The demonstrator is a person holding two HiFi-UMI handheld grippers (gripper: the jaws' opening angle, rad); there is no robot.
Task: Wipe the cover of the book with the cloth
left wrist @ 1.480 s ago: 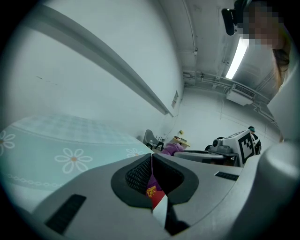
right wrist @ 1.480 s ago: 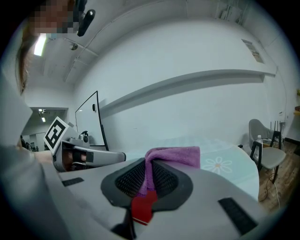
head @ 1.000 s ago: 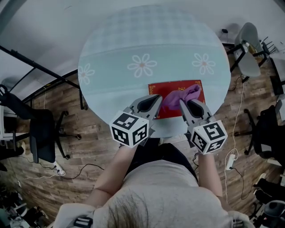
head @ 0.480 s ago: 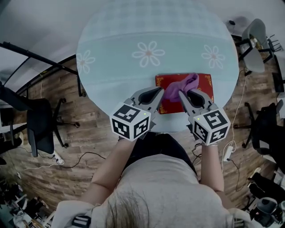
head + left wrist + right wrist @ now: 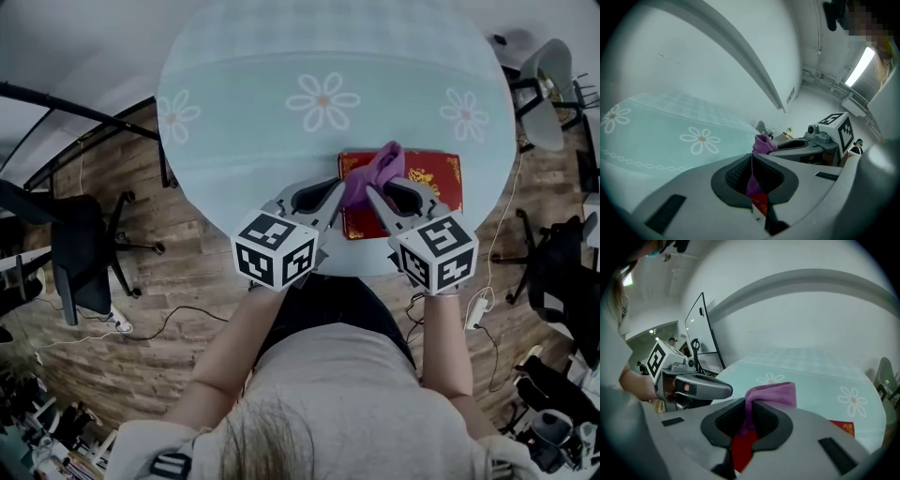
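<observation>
The cloth [image 5: 375,169] is bunched into a peak over the left part of the book [image 5: 433,178], so little of it seems to lie flat on the red cover. To wipe well, I would spread the 2 held ends apart until the fabric is taut, then lower it so a broad fold lies on the cover. From there, draw it across towards the right edge in 1 even pass, both ends moving together. Pressure should be light. The book lies on the near right part of the surface [image 5: 272,141], close to the near rim, and a hard drag could slide it off or swing it round. The gilt corners at the far right look untouched and need a pass too.

The left hand-held gripper [image 5: 334,191] has its jaws closed on a thin hanging edge of the cloth [image 5: 762,143], which runs down between the ribbed pads. A strip of red cover [image 5: 760,204] shows beneath them. The right hand-held gripper [image 5: 379,199] is likewise clamped on the cloth [image 5: 771,393], with a thicker fold standing up out of the pads and the book [image 5: 842,427] showing under and beyond the jaws. Neither hand-held gripper appears to touch the book itself. The 2 sit close together at the book's left near corner, tips angled towards each other.
</observation>
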